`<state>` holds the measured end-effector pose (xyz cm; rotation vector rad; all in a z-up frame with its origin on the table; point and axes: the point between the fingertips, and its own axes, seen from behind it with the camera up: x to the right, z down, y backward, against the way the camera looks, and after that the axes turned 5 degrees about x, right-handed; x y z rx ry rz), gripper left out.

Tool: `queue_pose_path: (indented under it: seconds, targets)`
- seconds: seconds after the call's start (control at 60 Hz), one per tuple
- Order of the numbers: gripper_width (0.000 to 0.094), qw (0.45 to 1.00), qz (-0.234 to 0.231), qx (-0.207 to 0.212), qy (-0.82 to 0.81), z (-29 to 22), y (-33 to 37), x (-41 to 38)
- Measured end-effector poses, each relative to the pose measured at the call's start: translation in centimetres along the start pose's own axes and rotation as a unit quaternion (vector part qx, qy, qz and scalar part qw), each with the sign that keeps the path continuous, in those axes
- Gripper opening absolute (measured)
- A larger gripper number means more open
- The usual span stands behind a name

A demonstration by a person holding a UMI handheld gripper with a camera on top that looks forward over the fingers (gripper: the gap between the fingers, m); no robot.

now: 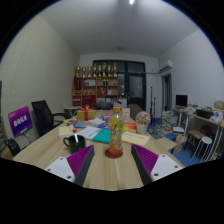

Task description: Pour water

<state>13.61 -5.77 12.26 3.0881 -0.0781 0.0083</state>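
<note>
A gripper-mounted camera looks forward along two fingers over a long wooden table (100, 170) in an office-like room. The gripper (113, 162) is wide open and holds nothing; its magenta pads (80, 160) face each other with a broad gap of bare tabletop between them. Just ahead of the fingers, roughly in line with the gap, a tall clear bottle (115, 133) with yellowish contents stands upright on a round red coaster (115, 152), touching neither finger. Ahead of the left finger sits a dark mug (75, 142), apart from the bottle; it is probably the vessel to fill, though that is a guess. Beyond the bottle lie papers and a teal booklet (100, 134), then assorted clutter too small to name. Far beyond the fingers are a black office chair (42, 116), a shelf of bottles (97, 86) against the back wall, and a desk (200, 125) to the right. The pour appears not yet begun. The risks from here: the bottle is tall and narrow, so a finger nudging it off-centre could tip it onto the papers; a grip too high or too loose could let it slip when tilted; and the mug's small mouth invites spilling.
</note>
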Motion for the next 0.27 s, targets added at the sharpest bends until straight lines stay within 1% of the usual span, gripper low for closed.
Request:
queue_pose_path:
  seconds: [0.1, 0.117, 0.15, 0.267]
  targets:
    - [0.081, 1.0, -0.004, -0.009, -0.013, 0.8, 4.9, -1.7]
    - [0.0809, 1.0, -0.007, -0.009, -0.014, 0.9, 5.8, 0.4]
    - [0.0806, 1.0, -0.001, -0.008, -0.015, 0.9, 7.3, -1.8]
    - [0.0804, 1.0, 0.004, 0.0, -0.011, 1.4, 11.5, -2.7]
